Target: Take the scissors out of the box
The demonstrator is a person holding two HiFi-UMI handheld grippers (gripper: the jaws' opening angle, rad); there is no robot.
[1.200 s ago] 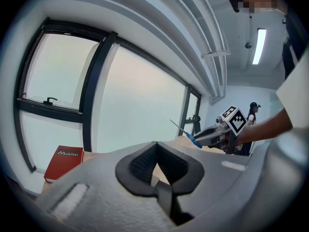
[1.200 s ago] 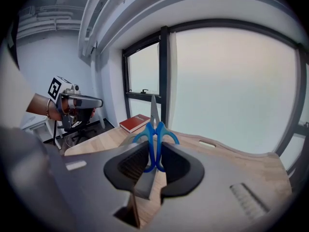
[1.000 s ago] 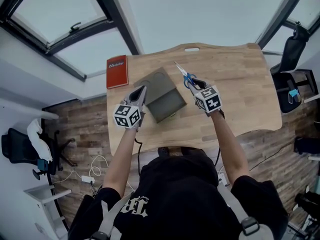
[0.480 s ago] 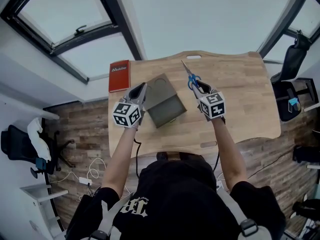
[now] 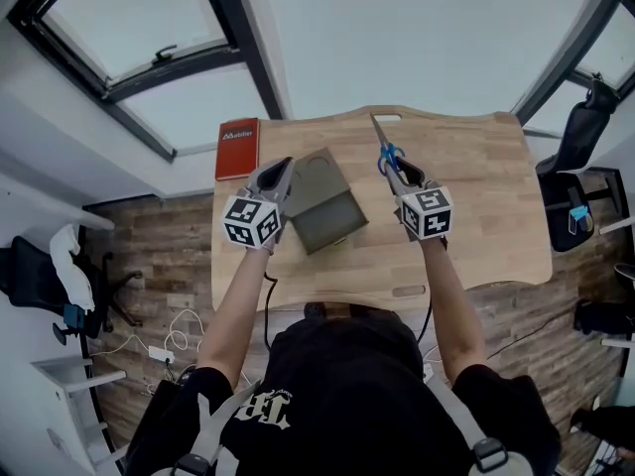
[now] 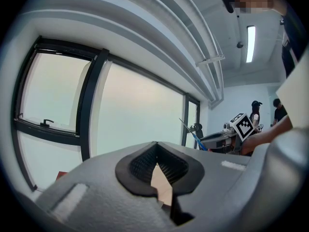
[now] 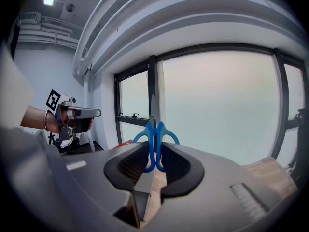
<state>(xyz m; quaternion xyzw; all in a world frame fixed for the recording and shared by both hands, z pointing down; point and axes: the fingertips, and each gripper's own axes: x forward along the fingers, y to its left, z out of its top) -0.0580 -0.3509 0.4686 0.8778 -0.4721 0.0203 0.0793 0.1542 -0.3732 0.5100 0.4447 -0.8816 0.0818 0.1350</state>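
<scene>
My right gripper is shut on the blue handles of the scissors, which it holds in the air above the wooden table, blades pointing away from me. In the right gripper view the handles sit between the pads and the blades stick up past the jaw tips. The olive-grey box lies open on the table between both grippers, lid folded back. My left gripper hovers over the box's left edge, shut with nothing in it. In the left gripper view the scissors show at the right.
A red book lies at the table's far left corner. Large windows stand beyond the table. Chairs stand to the right and another chair to the left on the wood floor. Cables lie near my feet.
Both grippers have risen and shifted slightly away from me. The scissors have gone up with the right gripper, farther from the box. The box has not moved.
</scene>
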